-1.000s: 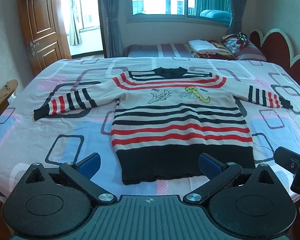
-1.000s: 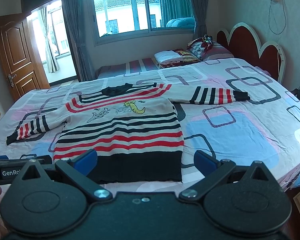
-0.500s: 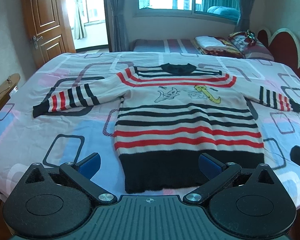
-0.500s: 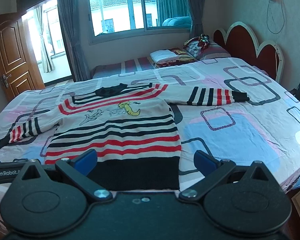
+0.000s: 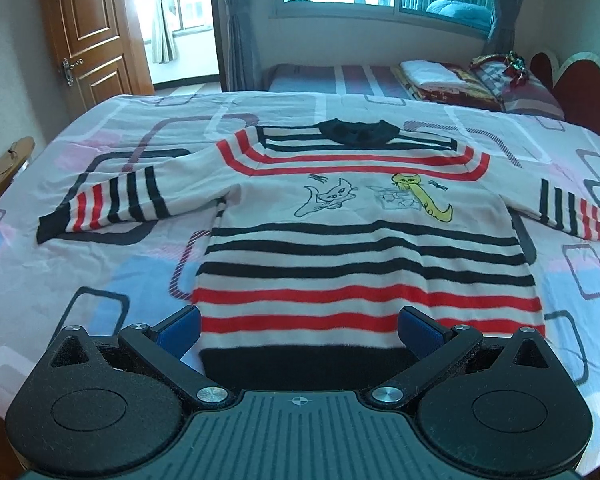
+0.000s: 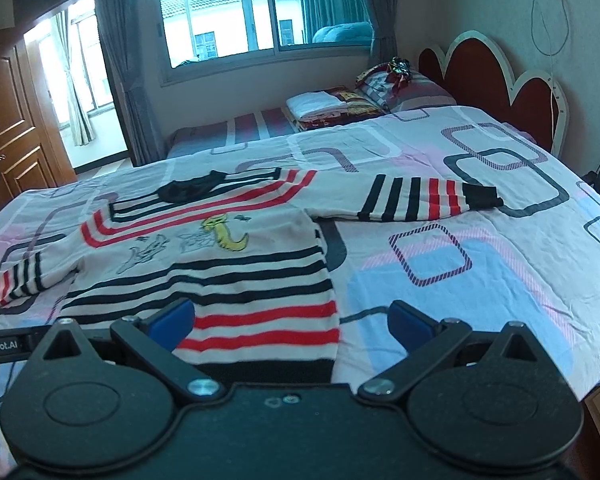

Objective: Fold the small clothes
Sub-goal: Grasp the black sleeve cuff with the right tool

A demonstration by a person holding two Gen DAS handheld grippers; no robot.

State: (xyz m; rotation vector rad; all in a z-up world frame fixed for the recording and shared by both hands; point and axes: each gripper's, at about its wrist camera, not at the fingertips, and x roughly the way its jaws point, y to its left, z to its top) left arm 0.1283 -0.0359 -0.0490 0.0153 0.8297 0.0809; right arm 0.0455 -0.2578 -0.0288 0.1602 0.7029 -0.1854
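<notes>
Both grippers have moved in toward the striped sweater (image 5: 364, 240). The left gripper (image 5: 298, 330) now hangs over its black hem, which a second ago lay ahead of it; the right gripper (image 6: 290, 322) now straddles its lower right edge.

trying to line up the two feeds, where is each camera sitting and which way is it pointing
Left wrist: on the left gripper at the near edge of the bed, looking straight up the sweater toward the window; both open fingers show.
Right wrist: on the right gripper over the hem's right corner, facing the headboard side; open fingers show, with the other gripper's body at the left edge.
Shared: sweater, bed, window, door.
</notes>
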